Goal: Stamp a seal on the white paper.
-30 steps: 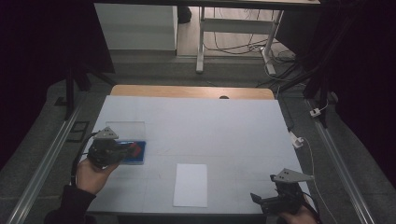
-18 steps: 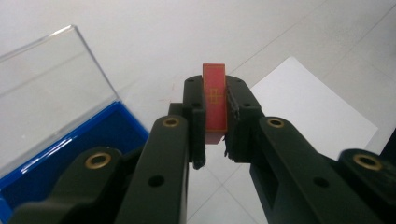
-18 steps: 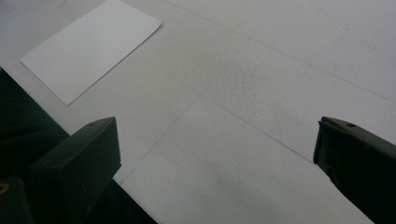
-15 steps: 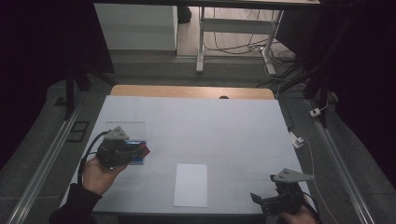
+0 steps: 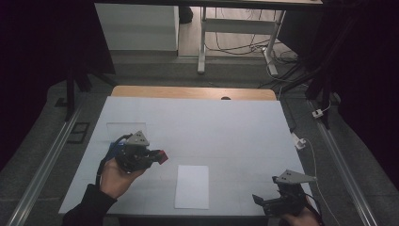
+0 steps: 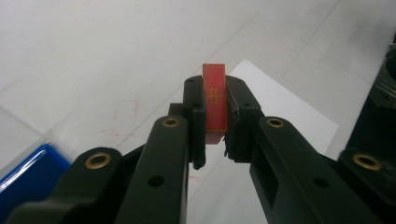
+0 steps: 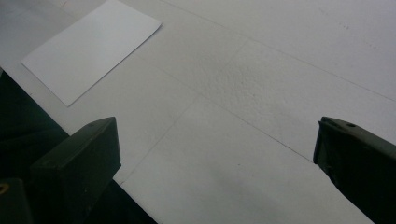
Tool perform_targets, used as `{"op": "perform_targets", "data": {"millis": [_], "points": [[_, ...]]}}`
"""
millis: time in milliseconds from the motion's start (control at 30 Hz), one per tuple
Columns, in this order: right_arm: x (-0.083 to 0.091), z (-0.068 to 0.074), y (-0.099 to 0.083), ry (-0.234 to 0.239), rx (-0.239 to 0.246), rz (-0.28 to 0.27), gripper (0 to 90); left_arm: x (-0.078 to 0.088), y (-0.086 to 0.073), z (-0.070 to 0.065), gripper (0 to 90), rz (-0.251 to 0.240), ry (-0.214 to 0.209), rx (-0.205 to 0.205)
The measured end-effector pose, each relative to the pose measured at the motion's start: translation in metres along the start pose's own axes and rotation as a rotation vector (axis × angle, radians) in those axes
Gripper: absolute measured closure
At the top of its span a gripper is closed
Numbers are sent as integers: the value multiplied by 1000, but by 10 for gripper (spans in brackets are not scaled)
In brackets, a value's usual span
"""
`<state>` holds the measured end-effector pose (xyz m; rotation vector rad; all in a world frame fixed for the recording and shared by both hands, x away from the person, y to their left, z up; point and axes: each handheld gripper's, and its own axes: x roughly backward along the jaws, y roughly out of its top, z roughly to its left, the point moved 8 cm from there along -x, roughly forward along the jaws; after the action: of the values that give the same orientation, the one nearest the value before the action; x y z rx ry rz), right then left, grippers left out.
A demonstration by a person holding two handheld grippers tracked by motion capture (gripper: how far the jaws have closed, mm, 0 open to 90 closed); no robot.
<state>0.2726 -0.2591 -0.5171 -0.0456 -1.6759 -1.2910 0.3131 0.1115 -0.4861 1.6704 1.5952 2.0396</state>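
Left gripper [image 6: 215, 135] jaws clamped on thin red flat tile [image 6: 215, 100], above white worktop [image 5: 226, 127]. Right gripper [image 7: 215, 154] jaws spread wide, empty.

There are no words or numbers to read. The small red card [image 6: 215, 103] has thin yellow lines on it, too blurry to make out.

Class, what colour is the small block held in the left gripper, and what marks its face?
Red block, with thin yellow lines; clearest in the left gripper view.
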Motion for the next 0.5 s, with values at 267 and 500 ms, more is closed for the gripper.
{"op": "perform_targets", "data": {"millis": [267, 500], "points": [[0, 0, 0, 2, 1, -4, 9, -14, 5, -15, 799, 18, -36, -34], [0, 0, 0, 3, 1, -3, 9, -26, 9, -28, 799, 42, -64, -62]]}}
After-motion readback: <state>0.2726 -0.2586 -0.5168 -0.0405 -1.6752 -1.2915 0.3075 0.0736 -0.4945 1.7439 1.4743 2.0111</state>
